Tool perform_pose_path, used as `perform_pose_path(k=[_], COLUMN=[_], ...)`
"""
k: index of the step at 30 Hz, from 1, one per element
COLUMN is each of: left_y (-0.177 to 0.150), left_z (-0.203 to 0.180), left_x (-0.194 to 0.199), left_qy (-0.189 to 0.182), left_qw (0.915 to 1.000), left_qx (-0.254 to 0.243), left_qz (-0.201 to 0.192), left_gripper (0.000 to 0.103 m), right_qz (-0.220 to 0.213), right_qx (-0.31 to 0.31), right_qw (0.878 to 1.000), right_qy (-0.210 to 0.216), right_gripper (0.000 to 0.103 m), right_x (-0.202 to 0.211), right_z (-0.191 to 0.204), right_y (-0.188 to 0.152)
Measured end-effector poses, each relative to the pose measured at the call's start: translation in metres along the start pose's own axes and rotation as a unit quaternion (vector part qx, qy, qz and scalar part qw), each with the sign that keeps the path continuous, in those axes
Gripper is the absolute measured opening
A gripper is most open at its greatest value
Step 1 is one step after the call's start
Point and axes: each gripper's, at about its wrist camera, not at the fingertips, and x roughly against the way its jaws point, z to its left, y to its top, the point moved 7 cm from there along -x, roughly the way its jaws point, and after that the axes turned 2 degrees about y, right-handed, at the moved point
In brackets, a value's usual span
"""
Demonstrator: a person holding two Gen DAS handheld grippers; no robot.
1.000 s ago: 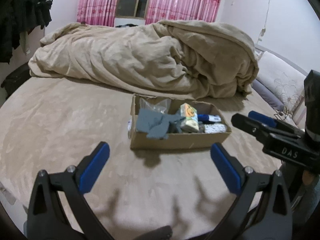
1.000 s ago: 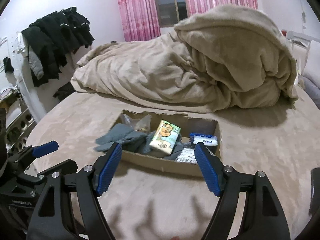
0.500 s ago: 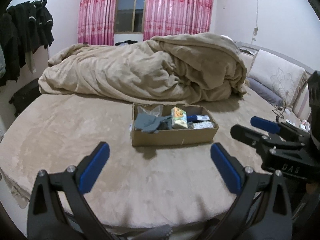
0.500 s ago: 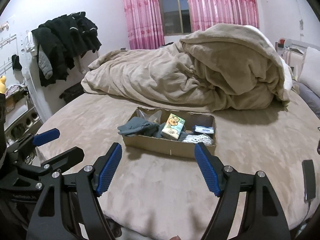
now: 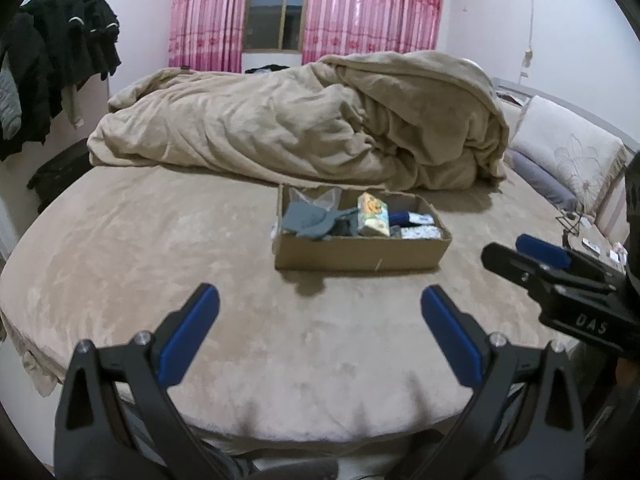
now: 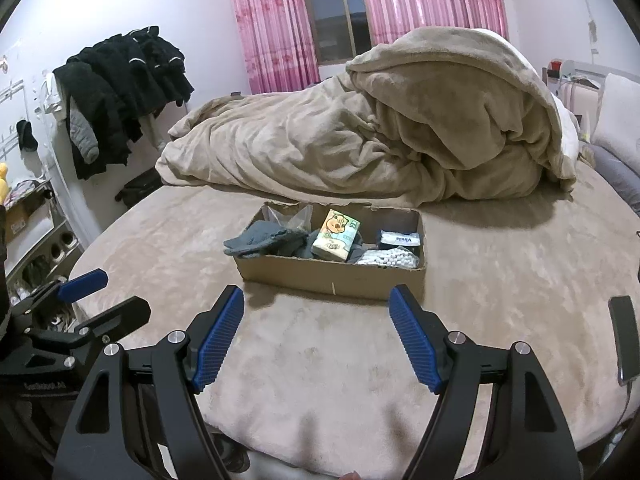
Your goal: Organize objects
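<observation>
Box (image 5: 360, 254) farther off than before | left tongs (image 5: 320, 316) spread, empty | right tongs (image 6: 318, 320) spread, empty

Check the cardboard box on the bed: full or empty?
Partly full. The cardboard box, open-topped, holds grey cloth, a tissue pack, a Vinda pack and white beads. Depth of contents: cannot tell.
</observation>
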Motion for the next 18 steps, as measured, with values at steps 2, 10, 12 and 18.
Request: perform_pose_path(k=[2,10,12,18], left_y=[0.0006,0.0012,0.0014,0.0002], left_z=[-0.0014,-0.0001,-0.0002,-0.0013], left_x=[-0.0013,-0.0062,-0.0062,-0.0103], left_qy=[-0.003,-0.005,-0.003,-0.003], left_qw=[1.0,1.0,1.0,1.0], left_qx=[-0.001,0.001,0.0,-0.003], left_qz=[0.0,0.003,0.002,0.005], left_gripper=[0.102,0.102,0.102,0.102], right_qz=[0.002,0.003,0.004,0.005], right_qx=[0.0,-0.002,-0.002,-0.002], right_qw=[1.0,1.0,1.0,1.0], right_qy=[0.0,-0.001,-0.001,-0.001], right_gripper=[0.078,0.078,0.078,0.078], right_x=[-0.0026,-0.0075,-0.0077,-0.0103], right_z=[-0.0007,-0.0024,-0.0025,-0.0038], right_y=[-0.0007,-0.001,-0.0011,-0.0018])
